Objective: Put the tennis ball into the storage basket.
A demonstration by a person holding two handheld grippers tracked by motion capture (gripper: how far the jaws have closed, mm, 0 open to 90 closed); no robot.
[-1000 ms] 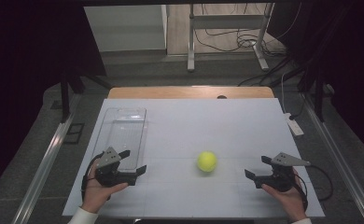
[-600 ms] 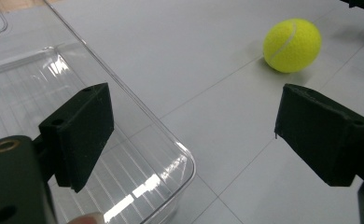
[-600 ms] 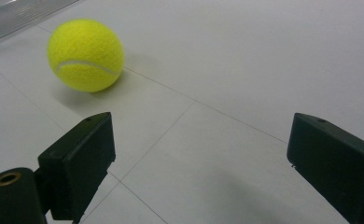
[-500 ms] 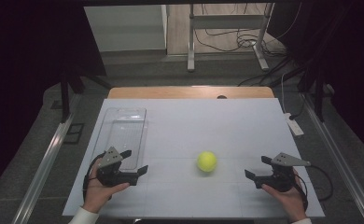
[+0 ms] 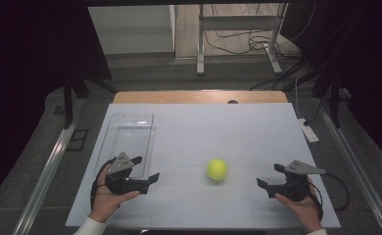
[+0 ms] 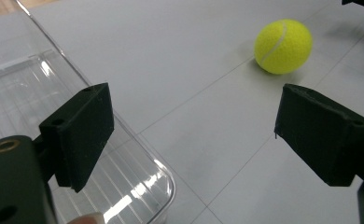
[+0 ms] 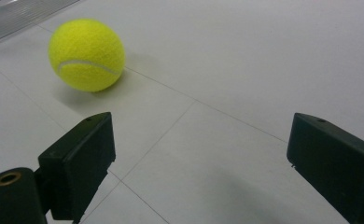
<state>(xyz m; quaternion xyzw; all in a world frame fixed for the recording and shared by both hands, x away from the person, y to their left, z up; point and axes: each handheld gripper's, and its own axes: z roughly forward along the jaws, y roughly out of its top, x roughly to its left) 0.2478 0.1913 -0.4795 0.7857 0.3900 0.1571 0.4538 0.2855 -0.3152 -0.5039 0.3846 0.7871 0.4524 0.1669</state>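
A lab: dark curtains (image 5: 32, 73), floor cables (image 5: 238, 39), white worktable (image 5: 203, 127).

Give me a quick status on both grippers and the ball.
Left hand-held gripper open, empty, beside clear tray. Right hand-held gripper open, empty. Tennis ball loose on table between them. Nothing in the way.

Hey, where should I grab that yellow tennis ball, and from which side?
Grip the tennis ball across its widest middle. It is round and sits free on the white table, so any side likely works. The right tongs already point at it, open, with bare table between: come in level from there.
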